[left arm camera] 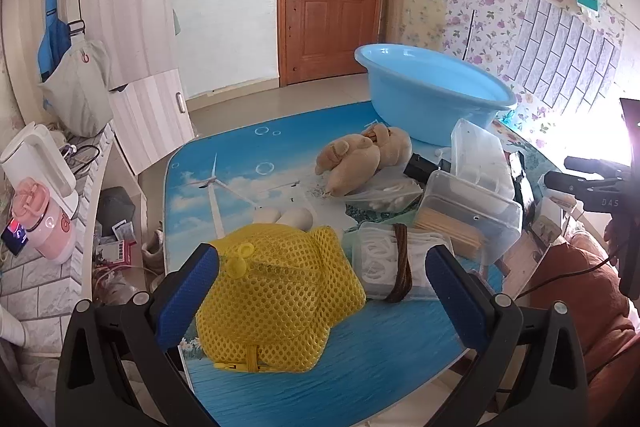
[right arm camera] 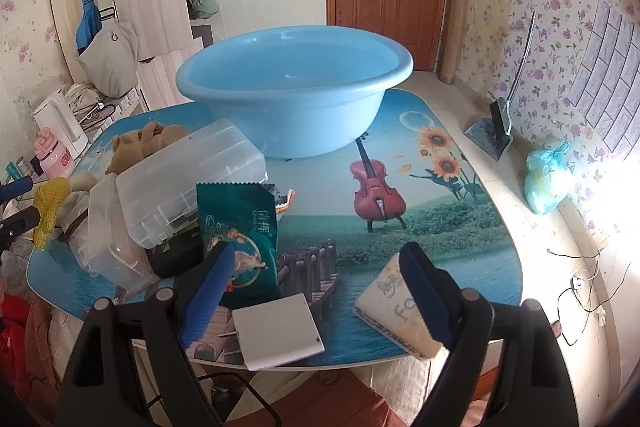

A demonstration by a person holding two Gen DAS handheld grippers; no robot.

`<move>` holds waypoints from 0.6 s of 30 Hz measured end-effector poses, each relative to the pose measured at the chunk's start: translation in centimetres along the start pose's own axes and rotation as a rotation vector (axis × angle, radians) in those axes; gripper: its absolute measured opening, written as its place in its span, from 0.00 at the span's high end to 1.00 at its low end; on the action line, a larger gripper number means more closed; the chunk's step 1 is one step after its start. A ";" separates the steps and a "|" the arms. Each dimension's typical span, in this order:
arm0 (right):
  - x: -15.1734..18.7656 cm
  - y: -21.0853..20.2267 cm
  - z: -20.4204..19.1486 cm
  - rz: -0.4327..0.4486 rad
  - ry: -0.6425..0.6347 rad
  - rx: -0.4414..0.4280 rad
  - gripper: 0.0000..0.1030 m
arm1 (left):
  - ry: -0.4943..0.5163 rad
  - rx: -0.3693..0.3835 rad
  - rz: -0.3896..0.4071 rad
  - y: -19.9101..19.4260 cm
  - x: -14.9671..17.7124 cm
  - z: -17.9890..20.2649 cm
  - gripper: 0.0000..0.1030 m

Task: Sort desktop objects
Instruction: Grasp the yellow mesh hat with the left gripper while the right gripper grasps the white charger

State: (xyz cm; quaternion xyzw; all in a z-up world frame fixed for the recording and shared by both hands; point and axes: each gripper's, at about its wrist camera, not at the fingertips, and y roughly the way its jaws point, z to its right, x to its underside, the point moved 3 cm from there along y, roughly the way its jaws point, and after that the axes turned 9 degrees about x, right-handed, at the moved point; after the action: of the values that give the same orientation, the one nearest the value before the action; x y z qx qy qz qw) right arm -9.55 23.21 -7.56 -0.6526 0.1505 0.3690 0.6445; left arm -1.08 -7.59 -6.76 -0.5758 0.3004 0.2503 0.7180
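Note:
A light blue basin (left arm camera: 436,99) stands at the far side of the printed table (left arm camera: 240,163); it also shows in the right wrist view (right arm camera: 296,87). My left gripper (left arm camera: 320,291) is open, its jaws wide either side of a yellow mesh bag (left arm camera: 276,299) that lies on the table. Behind it lie a beige plush toy (left arm camera: 360,159) and clear plastic boxes (left arm camera: 468,211). My right gripper (right arm camera: 316,291) is open above the near table edge, over a white flat box (right arm camera: 278,331), with a green packet (right arm camera: 240,227) at its left finger and a worn booklet (right arm camera: 396,315) at its right finger.
A clear box of white items with a brown band (left arm camera: 396,263) sits right of the mesh bag. Stacked clear boxes (right arm camera: 180,187) stand left in the right wrist view. A kettle (left arm camera: 36,167) and pink cup (left arm camera: 44,227) stand on a side shelf. A blue plastic bag (right arm camera: 546,179) lies by the wall.

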 end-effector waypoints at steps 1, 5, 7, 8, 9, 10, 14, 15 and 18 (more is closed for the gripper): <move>0.0 -0.1 0.0 0.005 -0.001 0.007 0.09 | 0.001 -0.006 -0.001 0.0 0.0 -0.1 0.00; -0.2 -0.1 0.1 0.007 0.005 0.012 0.00 | 0.013 -0.035 -0.002 -0.1 0.2 -0.5 0.00; -0.2 -0.1 0.3 0.006 0.010 0.016 0.00 | 0.007 -0.028 -0.003 -0.2 0.3 -0.8 0.00; -0.2 -0.1 0.3 0.005 0.015 0.014 0.00 | 0.004 -0.024 -0.002 -0.2 0.4 -0.9 0.00; -0.2 -0.1 0.4 0.000 0.016 0.011 0.00 | -0.001 -0.019 -0.001 -0.3 0.5 -1.0 0.00; -0.1 0.0 0.3 -0.004 0.013 0.010 0.00 | -0.004 -0.017 -0.001 -0.4 0.6 -1.2 0.00; 0.2 -0.2 0.3 -0.012 0.002 0.007 0.00 | -0.014 -0.012 -0.006 -0.4 1.2 -1.9 0.00; 0.3 -0.3 0.3 -0.013 0.002 0.002 0.00 | -0.015 -0.013 -0.010 -0.3 1.4 -2.1 0.00; 0.7 -0.5 0.4 -0.013 -0.003 0.002 0.00 | -0.021 -0.023 -0.027 0.0 2.0 -2.7 0.00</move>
State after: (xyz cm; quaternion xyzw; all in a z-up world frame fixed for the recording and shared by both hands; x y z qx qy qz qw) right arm -8.85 23.86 -7.59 -0.6526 0.1458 0.3655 0.6475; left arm -0.05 -10.19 -8.59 -0.5854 0.2823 0.2499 0.7178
